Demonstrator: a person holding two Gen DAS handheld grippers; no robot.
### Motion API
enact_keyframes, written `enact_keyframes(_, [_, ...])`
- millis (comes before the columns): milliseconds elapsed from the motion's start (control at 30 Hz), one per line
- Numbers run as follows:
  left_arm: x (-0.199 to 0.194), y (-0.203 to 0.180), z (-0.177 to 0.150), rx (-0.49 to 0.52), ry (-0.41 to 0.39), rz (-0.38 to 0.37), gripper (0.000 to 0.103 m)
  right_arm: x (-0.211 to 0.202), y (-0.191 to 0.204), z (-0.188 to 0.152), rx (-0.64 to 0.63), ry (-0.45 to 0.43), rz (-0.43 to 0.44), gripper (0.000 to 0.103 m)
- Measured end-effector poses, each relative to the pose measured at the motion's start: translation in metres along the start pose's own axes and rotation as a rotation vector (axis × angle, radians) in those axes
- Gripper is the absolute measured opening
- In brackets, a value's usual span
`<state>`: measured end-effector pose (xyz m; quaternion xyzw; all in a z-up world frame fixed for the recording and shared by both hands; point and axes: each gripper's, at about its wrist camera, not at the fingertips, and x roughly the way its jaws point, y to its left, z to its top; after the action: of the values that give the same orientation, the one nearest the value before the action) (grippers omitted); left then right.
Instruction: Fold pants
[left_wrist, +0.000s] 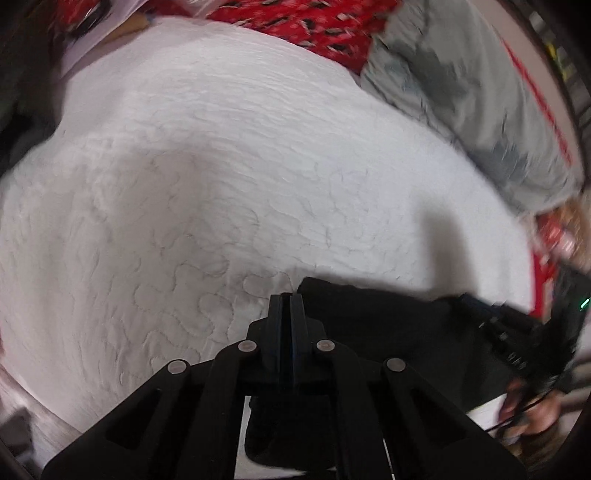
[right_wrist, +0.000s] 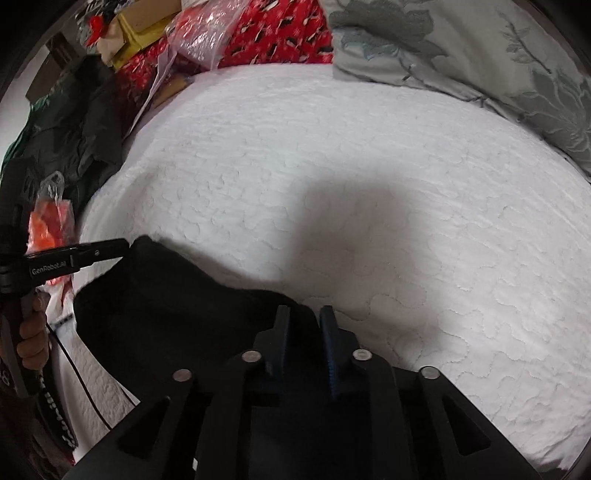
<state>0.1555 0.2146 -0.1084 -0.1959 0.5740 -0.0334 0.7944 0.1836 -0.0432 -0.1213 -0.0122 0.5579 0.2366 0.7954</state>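
Black pants (right_wrist: 177, 317) lie bunched at near edge of white quilted bed (right_wrist: 332, 184). L gripper (left_wrist: 286, 301) jaws pressed together w/ pants corner pinched. R gripper (right_wrist: 304, 314) jaws slightly apart around pants' top edge; grip unclear.

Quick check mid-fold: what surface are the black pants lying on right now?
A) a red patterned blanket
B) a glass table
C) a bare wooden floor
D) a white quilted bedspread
D: the black pants lie on the white quilted bedspread; its stitched pattern surrounds the dark fabric in both wrist views, and the red patterned fabric sits only along the far edge.
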Motion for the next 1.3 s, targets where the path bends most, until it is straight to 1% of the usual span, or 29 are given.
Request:
enact_keyframes(67, [-0.010, 0.014, -0.001, -0.069, -0.002, -0.076, 0.002, -0.011, -0.002, -0.002, 0.036, -0.018, 0.028, 0.027])
enact_keyframes(100, [-0.014, 0.020, -0.003, -0.102, 0.007, -0.121, 0.003, -0.015, -0.002, -0.002, 0.055, -0.030, 0.041, 0.030])
enact_keyframes(133, [-0.018, 0.026, -0.007, -0.127, 0.025, -0.167, 0.004, -0.024, -0.007, -0.005, 0.088, -0.047, 0.062, 0.034])
enact_keyframes(167, [-0.020, 0.029, -0.012, -0.140, 0.043, -0.195, 0.008, -0.030, -0.011, -0.008, 0.110, -0.058, 0.076, 0.038])
enact_keyframes(200, [-0.023, 0.032, -0.019, -0.147, 0.057, -0.215, 0.016, -0.036, -0.014, -0.012, 0.136, -0.069, 0.091, 0.039])
enact_keyframes(233, [-0.026, 0.033, -0.028, -0.148, 0.063, -0.230, 0.022, -0.040, -0.017, -0.016, 0.158, -0.077, 0.109, 0.039])
enact_keyframes(267, [-0.030, 0.032, -0.039, -0.144, 0.065, -0.234, 0.034, -0.045, -0.018, -0.021, 0.177, -0.082, 0.133, 0.039])
enact_keyframes(300, [-0.034, 0.031, -0.049, -0.141, 0.062, -0.232, 0.041, -0.048, -0.018, -0.027, 0.193, -0.086, 0.159, 0.040])
enact_keyframes(367, [-0.041, 0.033, -0.070, -0.154, 0.050, -0.248, 0.042, -0.053, -0.016, -0.044, 0.228, -0.077, 0.207, 0.040])
enact_keyframes(433, [-0.048, 0.036, -0.083, -0.184, 0.035, -0.283, 0.042, -0.055, -0.011, -0.064, 0.263, -0.068, 0.288, 0.041])
enact_keyframes(467, [-0.049, 0.035, -0.087, -0.200, 0.029, -0.304, 0.044, -0.057, -0.009, -0.073, 0.277, -0.063, 0.313, 0.043])
enact_keyframes(500, [-0.049, 0.035, -0.091, -0.213, 0.023, -0.322, 0.051, -0.057, -0.008, -0.085, 0.296, -0.055, 0.337, 0.045])
enact_keyframes(567, [-0.044, 0.031, -0.091, -0.233, 0.031, -0.320, 0.054, -0.053, -0.012, -0.108, 0.360, -0.033, 0.378, 0.046])
enact_keyframes(633, [-0.035, 0.022, -0.088, -0.230, 0.049, -0.324, 0.054, -0.045, -0.023, -0.132, 0.478, -0.005, 0.430, 0.046])
enact_keyframes(667, [-0.031, 0.020, -0.086, -0.228, 0.054, -0.314, 0.054, -0.044, -0.027, -0.141, 0.517, 0.002, 0.443, 0.046])
enact_keyframes(733, [-0.020, 0.015, -0.080, -0.233, 0.067, -0.277, 0.054, -0.037, -0.040, -0.162, 0.635, 0.014, 0.491, 0.046])
enact_keyframes(833, [-0.009, 0.015, -0.076, -0.258, 0.083, -0.255, 0.054, -0.025, -0.054, -0.179, 0.776, 0.040, 0.517, 0.047])
enact_keyframes(900, [-0.006, 0.018, -0.075, -0.276, 0.086, -0.243, 0.054, -0.018, -0.058, -0.183, 0.847, 0.029, 0.505, 0.047])
enact_keyframes(967, [-0.003, 0.021, -0.074, -0.291, 0.077, -0.217, 0.053, -0.015, -0.060, -0.186, 0.917, -0.008, 0.517, 0.046])
enact_keyframes(1000, [-0.002, 0.022, -0.072, -0.291, 0.074, -0.196, 0.050, -0.013, -0.060, -0.186, 0.935, -0.027, 0.508, 0.046])
enact_keyframes(1033, [-0.002, 0.024, -0.071, -0.298, 0.070, -0.170, 0.042, -0.012, -0.058, -0.185, 0.946, -0.031, 0.488, 0.037])
enact_keyframes(1067, [-0.003, 0.025, -0.071, -0.300, 0.071, -0.149, 0.027, -0.012, -0.057, -0.185, 0.955, -0.031, 0.460, 0.012])
enact_keyframes(1100, [-0.004, 0.025, -0.071, -0.284, 0.072, -0.127, 0.025, -0.013, -0.057, -0.186, 0.956, -0.037, 0.455, 0.003])
enact_keyframes(1133, [-0.004, 0.026, -0.073, -0.275, 0.073, -0.117, 0.024, -0.017, -0.057, -0.187, 0.945, -0.049, 0.455, 0.003])
enact_keyframes(1200, [0.008, 0.028, -0.078, -0.255, 0.102, -0.065, 0.023, -0.025, -0.057, -0.193, 0.926, -0.069, 0.426, 0.003])
enact_keyframes(1233, [0.016, 0.031, -0.081, -0.268, 0.122, -0.064, 0.023, -0.025, -0.057, -0.196, 0.917, -0.064, 0.416, 0.003])
enact_keyframes(1300, [0.016, 0.033, -0.085, -0.280, 0.101, -0.075, 0.023, -0.017, -0.058, -0.203, 0.929, -0.036, 0.394, 0.003])
